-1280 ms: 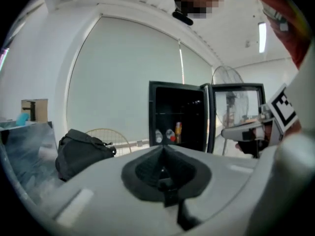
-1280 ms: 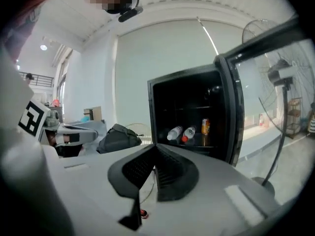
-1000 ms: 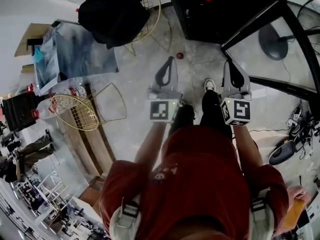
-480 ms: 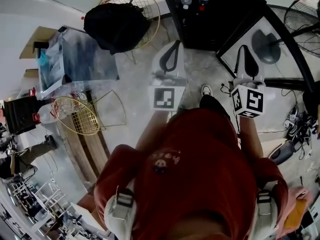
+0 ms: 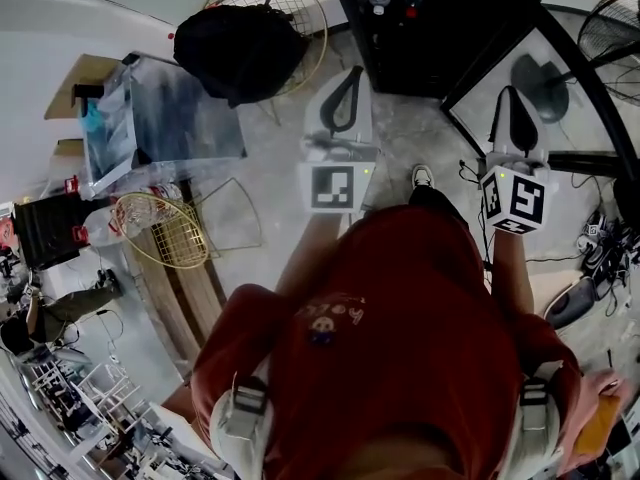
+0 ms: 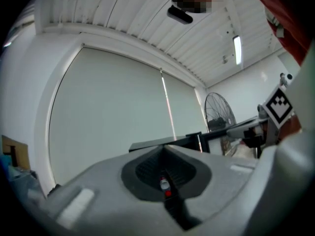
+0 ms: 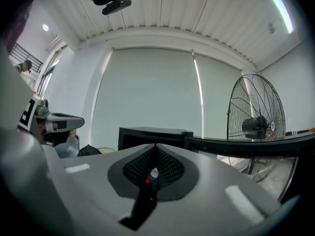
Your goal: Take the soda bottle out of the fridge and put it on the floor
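Left gripper [image 5: 350,76] and right gripper [image 5: 508,96] point level (jaws together, empty).

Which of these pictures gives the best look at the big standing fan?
The right gripper view: the fan stands close, its round cage and motor plain. The left gripper view shows it smaller, farther off; the head view catches only part of its cage from above.

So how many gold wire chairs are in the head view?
2. One chair at the top holds a bag; the other chair lies at the left. More may be hidden.
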Available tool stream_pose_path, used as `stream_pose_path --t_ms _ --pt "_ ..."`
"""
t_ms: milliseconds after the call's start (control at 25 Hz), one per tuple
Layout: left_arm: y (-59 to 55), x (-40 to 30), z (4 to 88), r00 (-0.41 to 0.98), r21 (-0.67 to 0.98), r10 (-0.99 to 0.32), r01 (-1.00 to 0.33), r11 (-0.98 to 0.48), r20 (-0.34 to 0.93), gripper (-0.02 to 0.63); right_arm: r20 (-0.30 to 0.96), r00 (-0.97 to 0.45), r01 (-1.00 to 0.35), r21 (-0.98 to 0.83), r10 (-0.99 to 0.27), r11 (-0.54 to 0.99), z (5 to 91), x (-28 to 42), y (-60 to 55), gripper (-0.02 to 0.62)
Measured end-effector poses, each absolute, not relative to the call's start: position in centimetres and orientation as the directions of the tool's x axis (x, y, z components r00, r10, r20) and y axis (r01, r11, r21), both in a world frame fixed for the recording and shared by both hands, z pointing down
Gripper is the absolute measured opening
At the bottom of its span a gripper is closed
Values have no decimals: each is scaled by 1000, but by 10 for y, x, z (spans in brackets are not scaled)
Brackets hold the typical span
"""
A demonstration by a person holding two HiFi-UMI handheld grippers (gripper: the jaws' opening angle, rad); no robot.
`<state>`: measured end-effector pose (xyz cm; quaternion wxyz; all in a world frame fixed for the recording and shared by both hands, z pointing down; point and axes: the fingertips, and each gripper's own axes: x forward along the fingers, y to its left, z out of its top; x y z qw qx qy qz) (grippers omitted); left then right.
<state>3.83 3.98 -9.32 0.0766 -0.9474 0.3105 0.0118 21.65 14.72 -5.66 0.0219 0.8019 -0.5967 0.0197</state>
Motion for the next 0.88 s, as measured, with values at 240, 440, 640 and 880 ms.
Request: stream_pose_path --t_ms 240,440,640,880 --pt "40 37 -96 808 -155 -585 -589 -793 -76 0 57 286 -958 17 -956 -286 -58 215 146 0" --pt "40 36 -98 808 -165 -582 -589 -791 -90 0 52 277 -961 20 -959 -276 -59 210 143 0" --pt "39 37 -93 814 -164 -577 -579 -798 -65 0 58 275 -961 27 -960 -274 -59 208 141 0" --pt "41 39 -92 821 -164 -567 -568 -806 -58 0 69 273 -962 33 -960 -271 -57 205 139 0"
